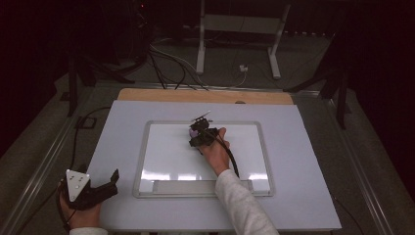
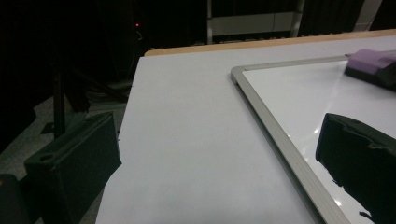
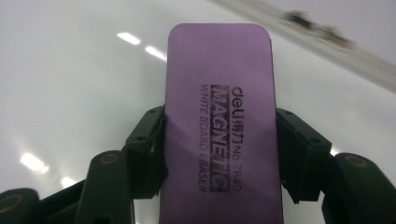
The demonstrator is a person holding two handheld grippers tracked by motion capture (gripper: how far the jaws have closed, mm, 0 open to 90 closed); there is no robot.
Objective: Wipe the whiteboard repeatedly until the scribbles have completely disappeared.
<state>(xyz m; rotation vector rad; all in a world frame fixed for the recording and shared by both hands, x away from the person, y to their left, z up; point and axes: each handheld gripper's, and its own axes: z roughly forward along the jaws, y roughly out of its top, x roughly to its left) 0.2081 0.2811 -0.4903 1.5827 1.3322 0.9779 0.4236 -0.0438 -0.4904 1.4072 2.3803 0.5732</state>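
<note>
A purple whiteboard eraser (image 3: 219, 121) with black print lies flat against the whiteboard (image 1: 171, 156). My right gripper (image 3: 219, 154) is shut on it, one jaw pressed against each long side. From above, that eraser (image 1: 194, 131) and right gripper (image 1: 199, 137) sit near the board's top edge, a little left of its middle. The eraser (image 2: 369, 63) also appears far off in the left gripper view. My left gripper (image 1: 110, 182) rests at the table's front left corner, jaws wide apart and nothing between them; they frame bare table and the whiteboard's corner (image 2: 238, 74).
The whiteboard has a grey frame (image 1: 139, 166) and a pen ledge (image 1: 186, 186) along its near edge. A wooden strip (image 1: 205, 95) runs along the table's far side. Beyond it, cables (image 1: 171, 68) and a white stand (image 1: 237, 34) occupy the dark floor.
</note>
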